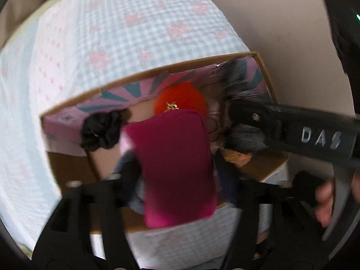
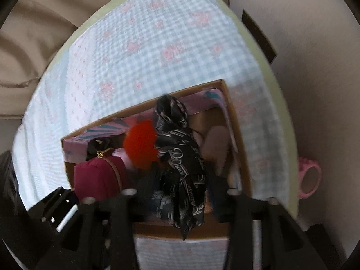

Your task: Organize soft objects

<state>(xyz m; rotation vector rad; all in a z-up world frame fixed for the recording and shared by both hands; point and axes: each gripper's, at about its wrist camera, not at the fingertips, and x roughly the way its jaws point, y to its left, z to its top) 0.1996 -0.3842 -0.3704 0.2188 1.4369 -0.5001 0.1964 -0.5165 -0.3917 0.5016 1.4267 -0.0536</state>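
Hanging upright: black scarf (image 2: 182,175) over box (image 2: 238,144).

Black plastic grippers throughout; silver screws are seen at finger bases; right gripper (image 1: 231,121) is embossed "DAS" beside its screw (image 1: 255,116); bare fingers (image 1: 324,204) behind.

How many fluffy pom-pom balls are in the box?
2 that I can see. An orange pom-pom sits mid-box beside the magenta pouch, and a pale pink pom-pom lies near the cardboard box's right wall. More may hide under the black scarf.
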